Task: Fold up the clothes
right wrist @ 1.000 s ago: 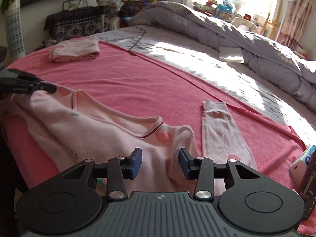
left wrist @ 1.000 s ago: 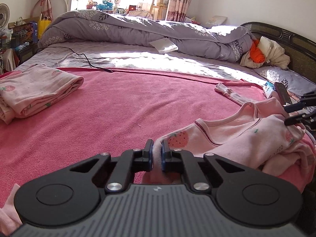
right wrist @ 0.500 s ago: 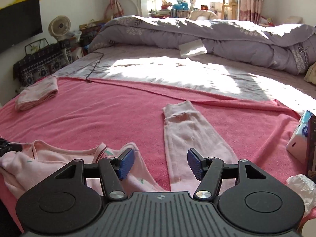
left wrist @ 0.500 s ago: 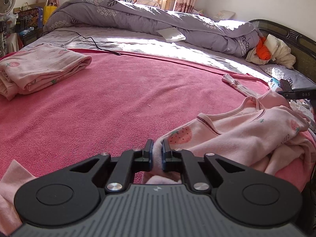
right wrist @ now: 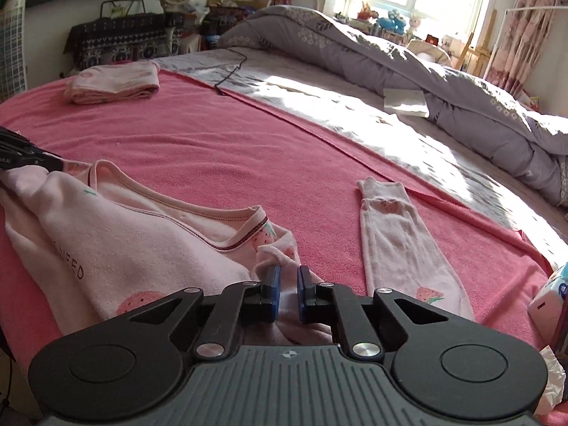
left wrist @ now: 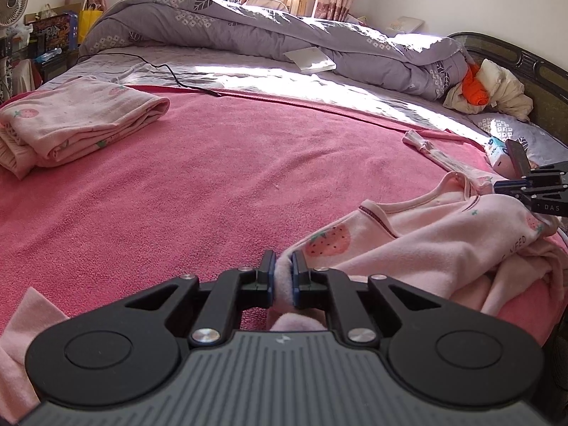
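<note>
A pink strawberry-print shirt (left wrist: 443, 234) lies crumpled at the near edge of the red blanket (left wrist: 220, 184); it also shows in the right wrist view (right wrist: 142, 245). My left gripper (left wrist: 283, 275) is shut on one shoulder of the shirt. My right gripper (right wrist: 288, 289) is shut on the shirt's other shoulder, and shows at the far right of the left wrist view (left wrist: 511, 188). Matching pink trousers (right wrist: 394, 234) lie flat to the right of the shirt.
A folded pink garment (left wrist: 71, 124) sits at the blanket's far left corner (right wrist: 113, 81). A grey duvet (left wrist: 284, 39) is heaped along the back, with a black cable (left wrist: 170, 71) and a white book (left wrist: 312, 60). A tissue pack (right wrist: 546, 298) lies at right.
My right gripper was open and has closed on the shirt's shoulder. My left gripper stays shut on the other shoulder and has shifted little.
</note>
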A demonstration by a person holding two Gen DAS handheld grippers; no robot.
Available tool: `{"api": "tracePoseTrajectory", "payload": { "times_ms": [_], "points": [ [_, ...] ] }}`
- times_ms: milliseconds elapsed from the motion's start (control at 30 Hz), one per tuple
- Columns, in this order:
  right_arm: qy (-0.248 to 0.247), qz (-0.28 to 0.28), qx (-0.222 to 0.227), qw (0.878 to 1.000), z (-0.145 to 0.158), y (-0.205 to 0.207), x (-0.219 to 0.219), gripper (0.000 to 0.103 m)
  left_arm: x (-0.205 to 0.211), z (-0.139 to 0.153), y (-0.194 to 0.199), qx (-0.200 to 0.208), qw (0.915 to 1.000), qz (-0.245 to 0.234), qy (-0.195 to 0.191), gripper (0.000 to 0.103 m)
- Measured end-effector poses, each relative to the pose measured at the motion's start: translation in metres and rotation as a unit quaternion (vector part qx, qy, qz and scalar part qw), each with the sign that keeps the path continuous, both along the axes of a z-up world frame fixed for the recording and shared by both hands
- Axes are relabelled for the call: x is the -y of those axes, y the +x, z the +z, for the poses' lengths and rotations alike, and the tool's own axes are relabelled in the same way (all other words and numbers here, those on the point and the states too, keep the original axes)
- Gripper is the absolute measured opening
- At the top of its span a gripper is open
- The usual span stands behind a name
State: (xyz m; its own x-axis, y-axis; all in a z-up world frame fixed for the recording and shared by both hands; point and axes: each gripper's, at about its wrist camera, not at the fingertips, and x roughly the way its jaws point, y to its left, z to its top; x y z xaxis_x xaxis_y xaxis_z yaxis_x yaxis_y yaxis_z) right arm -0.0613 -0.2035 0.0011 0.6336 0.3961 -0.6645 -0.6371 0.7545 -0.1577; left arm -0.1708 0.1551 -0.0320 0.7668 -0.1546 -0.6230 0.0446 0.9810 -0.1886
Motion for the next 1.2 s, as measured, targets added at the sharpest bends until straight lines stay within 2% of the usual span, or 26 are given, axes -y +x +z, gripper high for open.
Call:
{"api": "tracePoseTrajectory", "payload": {
  "times_ms": [67,100,133,167,200,233,300,333,367,400,500,567,667,867,1000,1100,1133,1167,1200],
  "points": [
    [0.02,0.007,-0.033,0.999,0.005,0.012,0.004,0.016,0.0,-0.001,0.0,0.0,1.0,0.0,-0.001,0.01],
    [0.022,0.008,-0.047,0.999,0.004,0.018,0.004,0.024,0.0,-0.001,0.0,0.001,1.0,0.0,-0.001,0.01],
    [0.013,-0.002,-0.054,0.998,0.0,0.026,0.003,0.047,0.0,-0.002,0.0,0.001,1.0,0.0,-0.002,0.01],
    [0.004,-0.013,-0.06,0.998,-0.004,0.035,0.001,0.061,0.0,-0.002,0.0,0.001,1.0,0.001,-0.003,0.01],
    [-0.006,-0.024,-0.062,0.998,-0.01,0.041,0.0,0.08,0.0,-0.003,0.001,0.002,1.0,0.002,-0.004,0.01],
    [-0.01,-0.034,-0.069,0.997,-0.016,0.049,0.001,0.084,0.0,-0.003,0.001,0.002,1.0,0.002,-0.004,0.01],
    [0.041,-0.051,-0.13,0.989,-0.027,0.061,0.013,0.077,-0.001,-0.003,0.0,0.003,1.0,0.001,-0.003,0.01],
    [0.066,-0.057,-0.15,0.985,-0.03,0.063,0.019,0.067,-0.001,-0.003,0.001,0.003,1.0,0.0,-0.003,0.01],
    [0.083,-0.054,-0.146,0.984,-0.029,0.056,0.022,0.06,-0.001,-0.003,0.001,0.004,1.0,-0.001,-0.003,0.01],
    [0.081,-0.049,-0.128,0.987,-0.027,0.047,0.021,0.048,-0.001,-0.004,0.001,0.004,1.0,-0.001,-0.003,0.01],
    [0.063,-0.047,-0.069,0.995,-0.014,0.022,0.013,0.021,0.001,-0.002,0.001,0.006,1.0,0.003,0.001,0.01],
    [0.054,-0.067,-0.017,0.996,-0.001,0.01,0.012,0.013,0.003,0.002,0.001,0.011,0.9999,0.005,0.004,0.009],
    [0.044,-0.105,0.079,0.99,0.024,-0.001,0.016,0.011,0.008,0.013,0.003,0.026,0.9996,0.005,0.011,0.008],
    [0.042,-0.133,0.171,0.975,0.066,-0.023,0.039,0.01,0.019,0.046,-0.003,0.079,0.9965,0.007,0.025,0.008],
    [0.006,-0.132,0.269,0.954,0.085,-0.064,0.045,0.01,0.024,0.075,-0.02,0.127,0.99,0.024,0.058,0.008],
    [-0.026,-0.125,0.323,0.938,0.092,-0.09,0.04,0.01,0.028,0.097,-0.029,0.156,0.9833,0.034,0.087,0.007],
    [-0.035,-0.123,0.337,0.933,0.094,-0.097,0.038,0.01,0.032,0.105,-0.034,0.172,0.9789,0.045,0.1,0.004],
    [-0.048,-0.123,0.364,0.922,0.096,-0.108,0.035,0.01,0.036,0.112,-0.039,0.191,0.9726,0.057,0.119,0.004],
    [-0.065,-0.125,0.393,0.909,0.096,-0.116,0.031,0.01,0.041,0.12,-0.044,0.215,0.9626,0.072,0.148,0.004]
  ]
}}
